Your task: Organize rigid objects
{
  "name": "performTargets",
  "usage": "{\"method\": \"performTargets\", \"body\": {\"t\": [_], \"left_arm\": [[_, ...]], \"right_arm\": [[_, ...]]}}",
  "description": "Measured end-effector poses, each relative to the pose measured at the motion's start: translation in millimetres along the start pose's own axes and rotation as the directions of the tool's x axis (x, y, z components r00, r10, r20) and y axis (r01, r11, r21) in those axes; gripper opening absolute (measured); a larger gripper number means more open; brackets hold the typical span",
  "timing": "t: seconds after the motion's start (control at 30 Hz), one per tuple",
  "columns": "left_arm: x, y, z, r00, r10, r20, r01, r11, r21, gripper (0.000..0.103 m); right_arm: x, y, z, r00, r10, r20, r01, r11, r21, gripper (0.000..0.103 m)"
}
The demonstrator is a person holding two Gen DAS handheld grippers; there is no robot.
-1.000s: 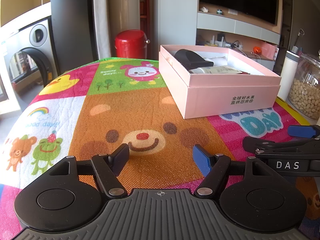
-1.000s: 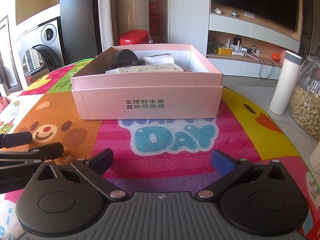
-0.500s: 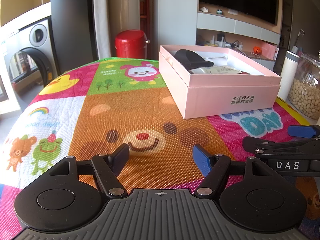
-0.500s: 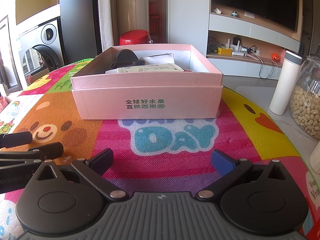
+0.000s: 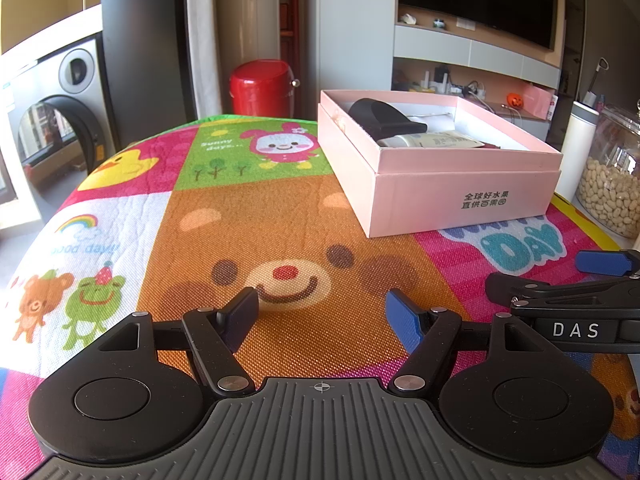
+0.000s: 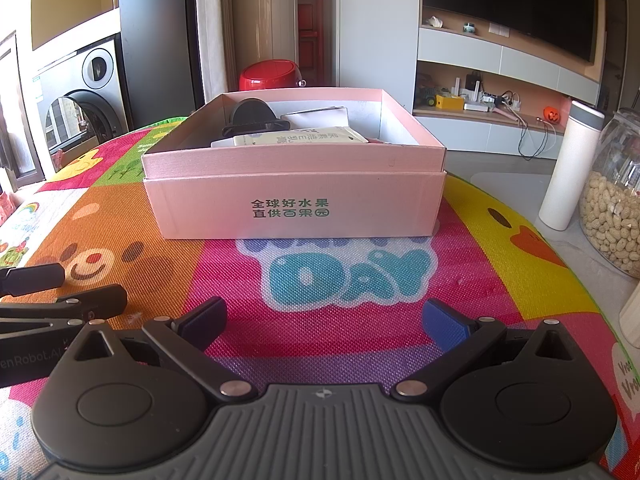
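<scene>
A pink cardboard box [image 5: 460,196] [image 6: 296,208] with green Chinese print stands on the cartoon mat. Inside it lie a black curved object [image 5: 380,118] [image 6: 252,118], a pale printed tube [image 5: 436,141] [image 6: 300,138] and a white card [image 6: 316,118]. My left gripper [image 5: 322,318] is open and empty, low over the bear picture, in front and left of the box. My right gripper [image 6: 324,322] is open and empty, low over the mat in front of the box. Each gripper shows at the edge of the other's view.
A glass jar of peanuts [image 6: 612,212] and a white flask [image 6: 570,168] stand right of the mat. A red bin [image 5: 262,88] and a washing machine [image 5: 60,120] are beyond the table. The table edge curves away at left and right.
</scene>
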State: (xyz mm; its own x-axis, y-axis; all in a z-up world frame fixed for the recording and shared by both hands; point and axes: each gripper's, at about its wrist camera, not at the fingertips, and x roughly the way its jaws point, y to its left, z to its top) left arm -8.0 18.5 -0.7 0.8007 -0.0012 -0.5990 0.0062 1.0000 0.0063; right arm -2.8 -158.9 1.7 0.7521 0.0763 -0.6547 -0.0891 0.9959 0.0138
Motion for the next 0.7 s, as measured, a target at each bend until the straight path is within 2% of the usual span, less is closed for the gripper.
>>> {"method": "performTargets", "body": {"t": [0.7], "left_arm": [[0.1, 0.3, -0.1, 1.0, 0.003, 0.0, -0.003, 1.0, 0.004, 0.076]], "right_arm": [[0.3, 0.0, 0.0, 1.0, 0.0, 0.0, 0.0, 1.0, 0.0, 0.103]]}}
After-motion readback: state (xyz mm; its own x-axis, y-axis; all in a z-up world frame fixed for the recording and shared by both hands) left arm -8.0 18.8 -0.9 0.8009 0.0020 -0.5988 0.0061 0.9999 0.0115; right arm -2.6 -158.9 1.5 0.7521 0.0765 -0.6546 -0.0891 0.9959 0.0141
